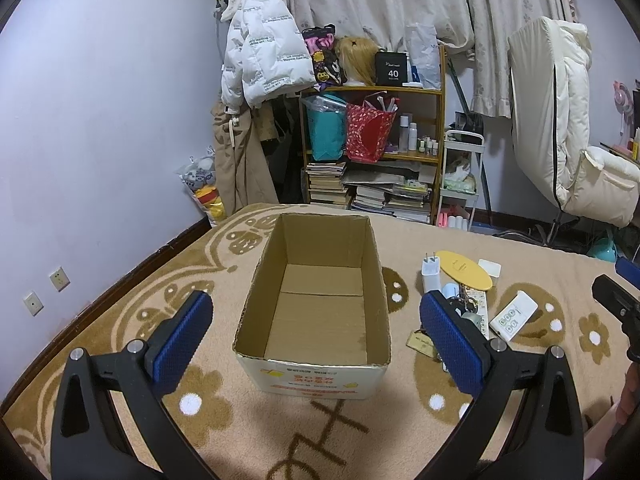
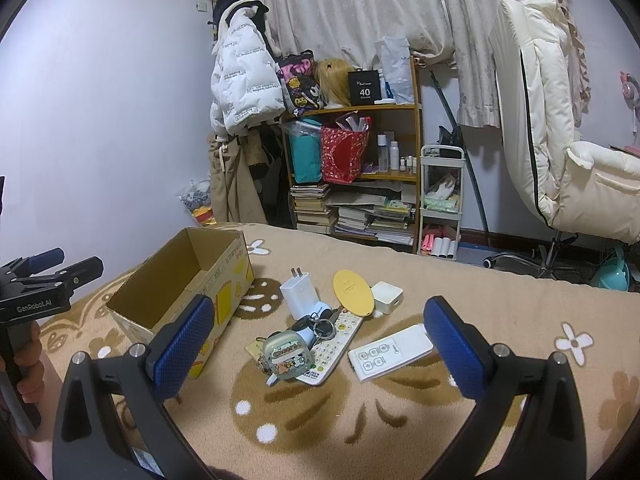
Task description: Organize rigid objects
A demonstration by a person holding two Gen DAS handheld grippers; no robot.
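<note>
An open, empty cardboard box [image 1: 316, 292] stands on the patterned blanket; it also shows at left in the right wrist view [image 2: 180, 280]. My left gripper [image 1: 316, 324] is open and empty, its fingers either side of the box. Right of the box lie a white charger plug [image 2: 298, 294], a yellow oval mirror [image 2: 354, 292], a small white square adapter [image 2: 386, 298], a key bunch with a green case [image 2: 288, 354], a white calculator [image 2: 332, 346] and a white remote [image 2: 390, 354]. My right gripper [image 2: 318, 338] is open and empty above the key bunch and calculator.
The blanket [image 2: 320, 420] covers a bed or table. Behind it stand a cluttered wooden shelf [image 2: 356, 168], a hanging white jacket [image 2: 240, 84], a white cart [image 2: 442, 200] and a cream chair [image 2: 560, 140]. The left gripper shows at the left edge of the right wrist view [image 2: 36, 280].
</note>
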